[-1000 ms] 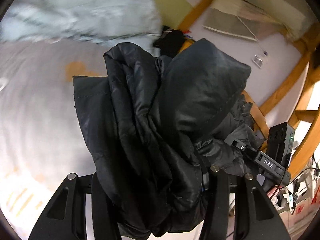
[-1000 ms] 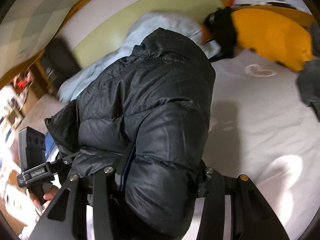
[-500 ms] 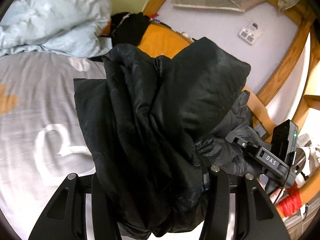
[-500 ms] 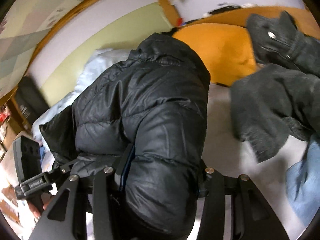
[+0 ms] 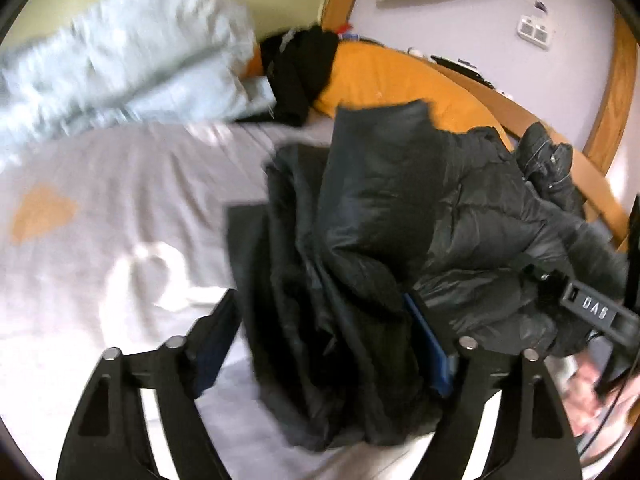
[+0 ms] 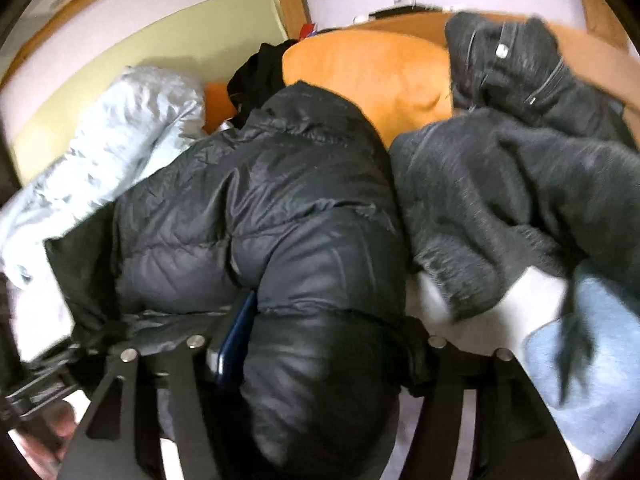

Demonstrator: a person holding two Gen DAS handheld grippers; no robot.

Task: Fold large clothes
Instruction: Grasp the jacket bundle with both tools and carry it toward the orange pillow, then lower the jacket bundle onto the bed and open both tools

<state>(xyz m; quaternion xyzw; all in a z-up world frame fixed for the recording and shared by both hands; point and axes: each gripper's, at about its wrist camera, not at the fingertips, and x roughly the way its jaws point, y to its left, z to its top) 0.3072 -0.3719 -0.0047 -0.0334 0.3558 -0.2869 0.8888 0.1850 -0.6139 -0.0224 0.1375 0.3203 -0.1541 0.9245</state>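
A folded black puffer jacket (image 5: 380,232) lies bundled on the grey bed sheet (image 5: 100,200), and both grippers are at its near end. My left gripper (image 5: 320,316) has its jaws opening. Its left pad (image 5: 216,336) stands clear of the jacket, while the right pad still touches it. My right gripper (image 6: 328,316) is opening too, but the puffy jacket (image 6: 280,200) still fills the space between its pads and bulges over them. In the left wrist view, the right gripper's body (image 5: 592,312) shows at the right edge above a hand (image 5: 588,392).
A light blue duvet (image 5: 120,60) is heaped at the back left. An orange pillow (image 5: 384,76) with a black garment (image 5: 300,72) on it lies by the wooden bed frame (image 5: 560,152). Dark grey clothes (image 6: 500,200) and a blue garment (image 6: 592,352) lie right of the jacket.
Both grippers carried the jacket across the bed toward the orange pillow and lowered it. The left jaws have spread off the jacket. The right jaws have widened.
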